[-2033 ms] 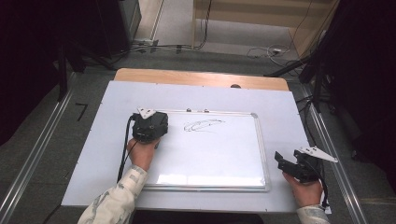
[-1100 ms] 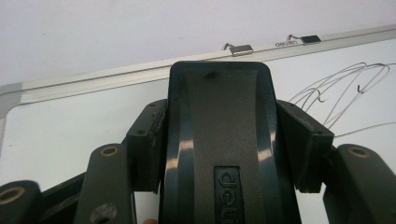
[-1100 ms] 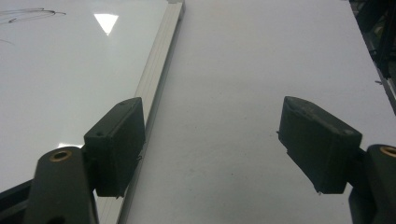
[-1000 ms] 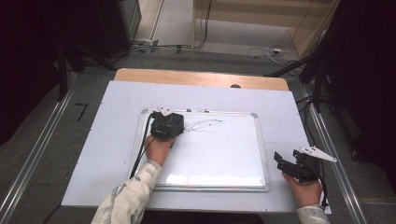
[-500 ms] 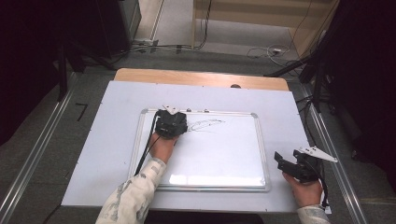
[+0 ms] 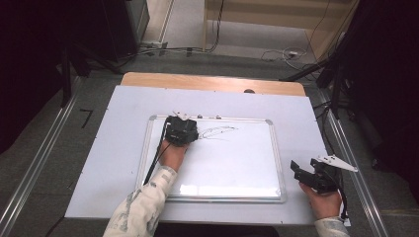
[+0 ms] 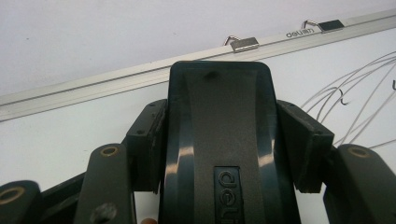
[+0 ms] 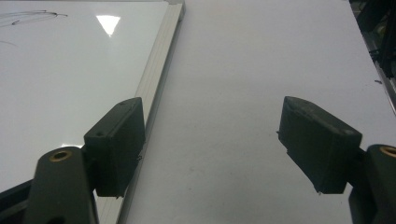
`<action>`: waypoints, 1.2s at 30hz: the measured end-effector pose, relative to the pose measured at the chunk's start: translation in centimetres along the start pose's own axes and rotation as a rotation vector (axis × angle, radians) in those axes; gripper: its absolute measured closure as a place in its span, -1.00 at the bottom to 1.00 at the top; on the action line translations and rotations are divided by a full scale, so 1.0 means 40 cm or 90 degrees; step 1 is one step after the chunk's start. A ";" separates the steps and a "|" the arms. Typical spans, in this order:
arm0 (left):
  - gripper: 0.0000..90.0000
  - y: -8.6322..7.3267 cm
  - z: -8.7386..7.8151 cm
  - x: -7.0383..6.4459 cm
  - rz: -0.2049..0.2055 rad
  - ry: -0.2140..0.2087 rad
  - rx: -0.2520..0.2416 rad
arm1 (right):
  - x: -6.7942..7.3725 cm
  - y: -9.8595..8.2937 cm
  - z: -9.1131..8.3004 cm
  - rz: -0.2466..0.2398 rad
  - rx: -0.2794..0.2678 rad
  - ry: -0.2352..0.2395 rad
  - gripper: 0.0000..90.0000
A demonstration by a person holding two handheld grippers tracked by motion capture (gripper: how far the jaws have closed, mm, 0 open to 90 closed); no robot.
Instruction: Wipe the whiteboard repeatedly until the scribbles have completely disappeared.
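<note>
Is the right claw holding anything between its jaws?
No, the right claw is open, and between its jaws lies bare white table beside the whiteboard.

My whiteboard (image 6: pixel 222 168) lies in the middle of the table (image 6: pixel 113 148). My left gripper (image 6: pixel 181 130) sits over its far left part, clamped around an eraser (image 7: pixel 219 140), just left of the scribbles (image 6: pixel 217 132). My right gripper (image 6: pixel 316 175) hangs off the board's right edge, near me.
</note>
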State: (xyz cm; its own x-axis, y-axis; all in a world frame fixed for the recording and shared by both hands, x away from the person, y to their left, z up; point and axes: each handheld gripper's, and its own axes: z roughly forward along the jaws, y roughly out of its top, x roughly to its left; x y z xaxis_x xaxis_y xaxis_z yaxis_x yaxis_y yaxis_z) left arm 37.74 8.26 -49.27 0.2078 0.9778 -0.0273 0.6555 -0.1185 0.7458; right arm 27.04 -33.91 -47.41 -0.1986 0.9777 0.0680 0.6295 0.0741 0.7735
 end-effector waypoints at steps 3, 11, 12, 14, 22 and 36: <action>-0.10 0.000 0.000 -0.001 0.001 0.001 -0.002 | 0.000 0.000 0.000 0.000 -0.001 0.000 -0.52; -0.09 0.000 0.002 -0.005 0.018 0.001 -0.001 | 0.001 0.000 -0.001 -0.001 -0.003 0.001 -0.52; -0.09 0.000 0.003 -0.005 0.018 0.001 -0.001 | 0.000 0.000 -0.001 -0.003 -0.004 0.002 -0.52; -0.09 0.000 0.003 -0.007 0.018 0.001 0.000 | 0.001 0.000 -0.001 -0.003 -0.004 0.002 -0.52; -0.09 0.005 0.010 -0.020 0.021 0.002 0.004 | 0.006 0.002 -0.003 -0.003 -0.006 0.004 -0.51; -0.09 0.015 0.022 -0.052 0.033 -0.004 0.010 | 0.009 0.004 0.000 -0.005 -0.007 0.008 -0.50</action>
State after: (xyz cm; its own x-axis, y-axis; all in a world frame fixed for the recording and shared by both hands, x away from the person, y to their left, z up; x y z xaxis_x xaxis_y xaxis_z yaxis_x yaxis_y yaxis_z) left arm 38.34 6.00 -49.37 0.2458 0.9693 0.0069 0.6551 -0.1714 0.7358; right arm 27.07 -33.57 -47.26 -0.2136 0.9744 0.0700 0.6201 0.0798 0.7804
